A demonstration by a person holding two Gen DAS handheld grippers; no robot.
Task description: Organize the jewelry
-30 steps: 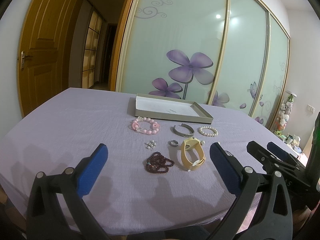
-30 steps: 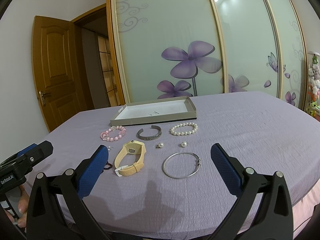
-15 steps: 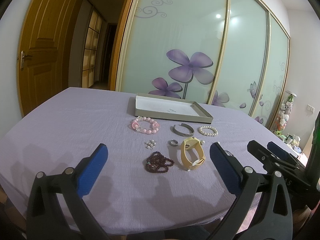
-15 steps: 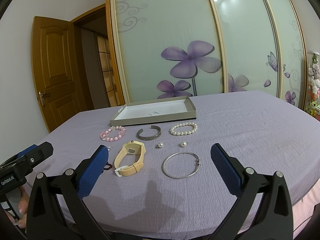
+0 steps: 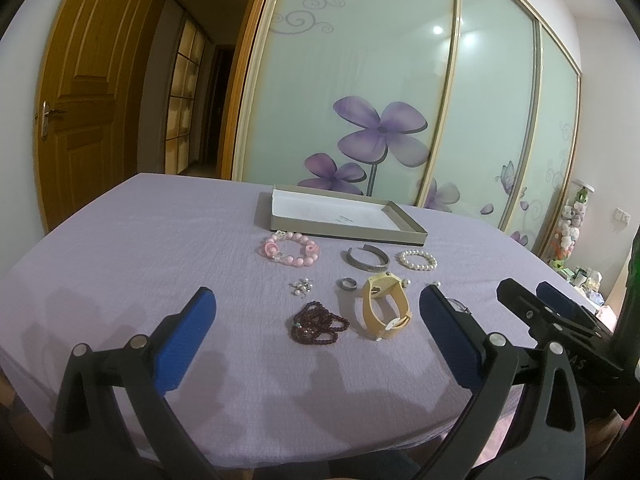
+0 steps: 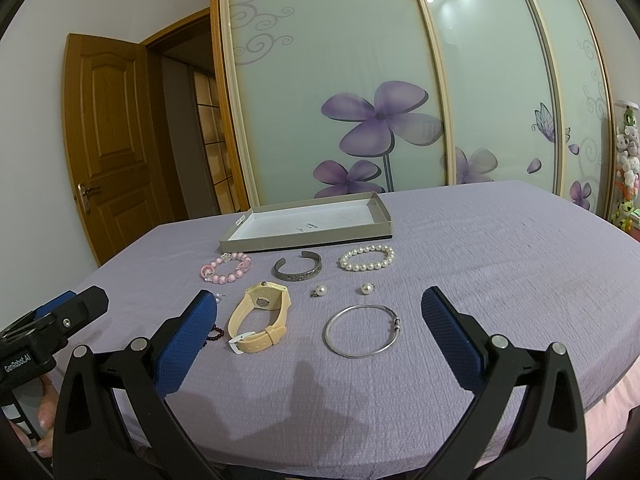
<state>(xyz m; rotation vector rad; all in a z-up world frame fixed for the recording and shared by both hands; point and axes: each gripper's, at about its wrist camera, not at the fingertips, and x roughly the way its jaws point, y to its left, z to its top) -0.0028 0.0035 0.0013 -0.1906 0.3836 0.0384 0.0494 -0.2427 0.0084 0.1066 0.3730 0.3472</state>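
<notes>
Jewelry lies loose before the shallow box (image 6: 372, 209); both grippers' jaws gape wide, holding nothing.

Wooden door (image 5: 86, 92), flowered sliding panels (image 6: 384, 120), perhaps plush toys (image 6: 626, 152).

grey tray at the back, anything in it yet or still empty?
Empty. The tray shows only its bare white floor with a small printed mark; the pink bead bracelet and pearl bracelet lie outside it.
</notes>
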